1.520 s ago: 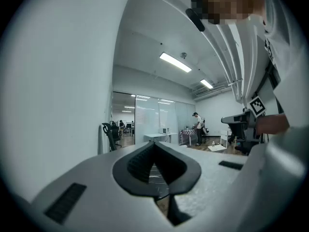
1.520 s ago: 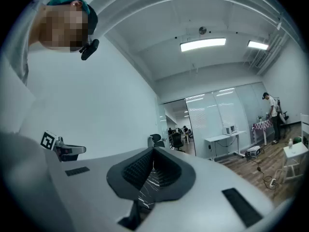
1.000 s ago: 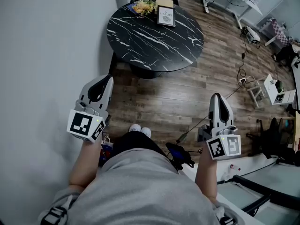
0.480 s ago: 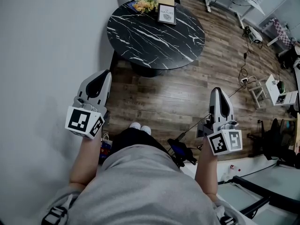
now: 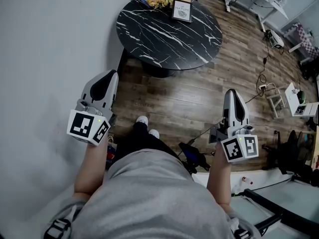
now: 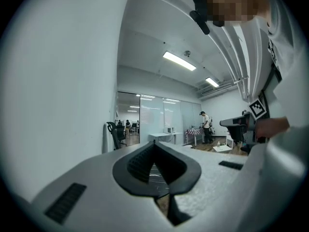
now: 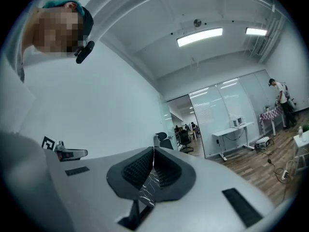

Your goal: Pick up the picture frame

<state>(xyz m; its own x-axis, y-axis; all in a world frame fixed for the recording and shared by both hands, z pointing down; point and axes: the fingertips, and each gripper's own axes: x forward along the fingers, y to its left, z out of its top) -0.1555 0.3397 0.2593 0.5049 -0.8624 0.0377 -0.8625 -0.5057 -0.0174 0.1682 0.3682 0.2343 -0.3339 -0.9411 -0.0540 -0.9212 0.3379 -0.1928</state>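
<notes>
The left hand-held gripper [image 5: 110,75] and the right hand-held gripper [image 5: 231,93] are held level above the wooden floor [image 5: 189,96], one on each side of the person's grey shirt [image 5: 149,198]. Both are pointed toward the round black table [image 5: 164,36]. In the left gripper view the two jaws are seen pressed together at their tips, and nothing is held between them. In the right gripper view the jaws are likewise closed tip to tip, with nothing gripped; only the white-veined table top is glimpsed through the gap behind the tips. A marker cube [image 5: 88,127] is carried at the rear of the left hand-held gripper, close to the pale wall [image 5: 45,59].

The picture frame [image 5: 182,11] is found on the far side of the table, with its printed face turned toward the person, just beside a bunch of yellowish flowers [image 5: 158,0]. It is well apart from both hand-held grippers and is touched by neither. A cable [image 5: 260,76] is seen trailing across the floor to the right of the table.
</notes>
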